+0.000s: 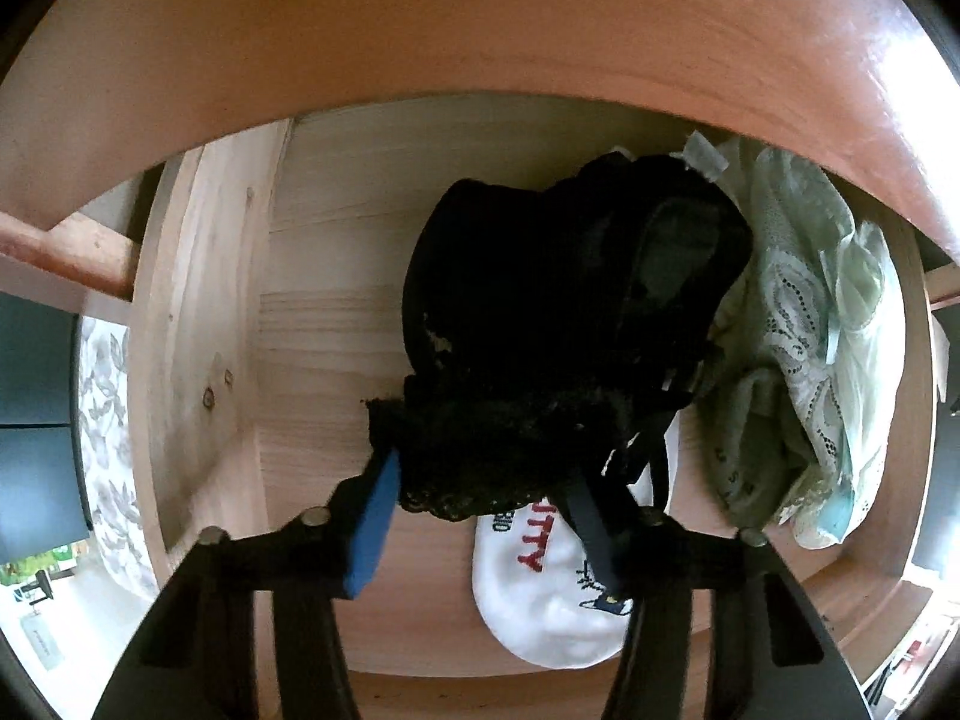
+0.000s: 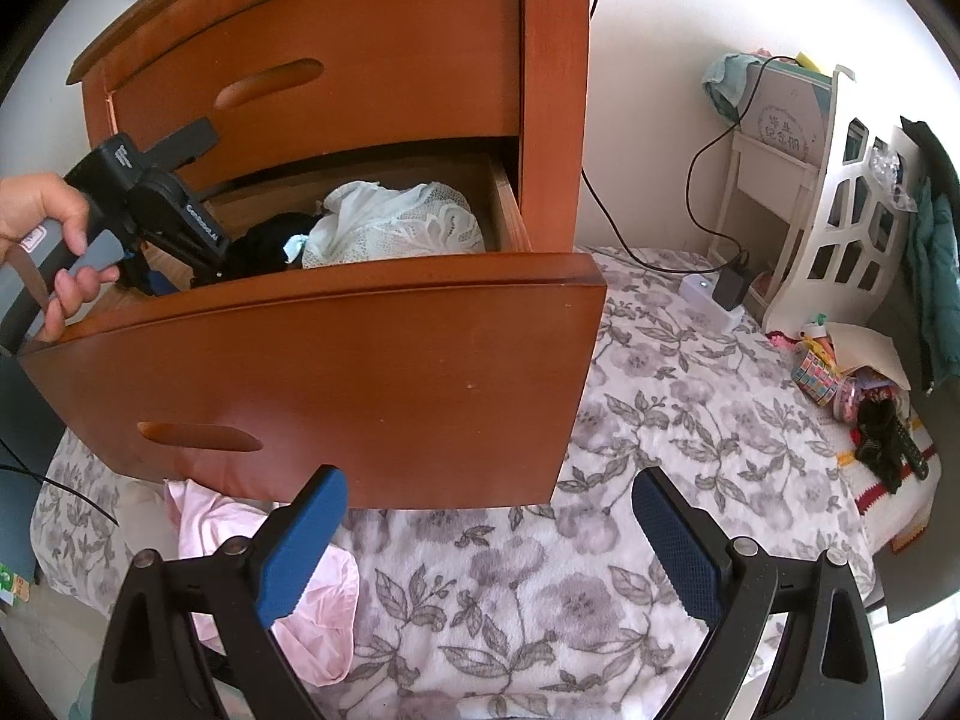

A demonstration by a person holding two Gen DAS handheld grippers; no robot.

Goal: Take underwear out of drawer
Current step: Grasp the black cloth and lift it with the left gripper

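Note:
The open wooden drawer (image 1: 312, 330) holds a black lace underwear piece (image 1: 540, 330), a pale green lace garment (image 1: 798, 330) and a white sock with red letters (image 1: 540, 612). My left gripper (image 1: 498, 480) points straight down into the drawer. The black lace edge is bunched between its jaws: the blue left pad (image 1: 375, 516) presses on it, while the right pad is hidden under a black strap. In the right wrist view a hand (image 2: 48, 240) holds the left gripper's body (image 2: 162, 210) over the drawer front (image 2: 360, 372). My right gripper (image 2: 489, 486) is open, with nothing between its fingers, below the drawer.
A shut upper drawer (image 2: 360, 60) overhangs the open one. A pink garment (image 2: 240, 540) lies on the floral bedspread (image 2: 600, 540) under the drawer front. A power strip with a charger (image 2: 714, 294), a white shelf (image 2: 840, 210) and small clutter (image 2: 858, 384) sit at the right.

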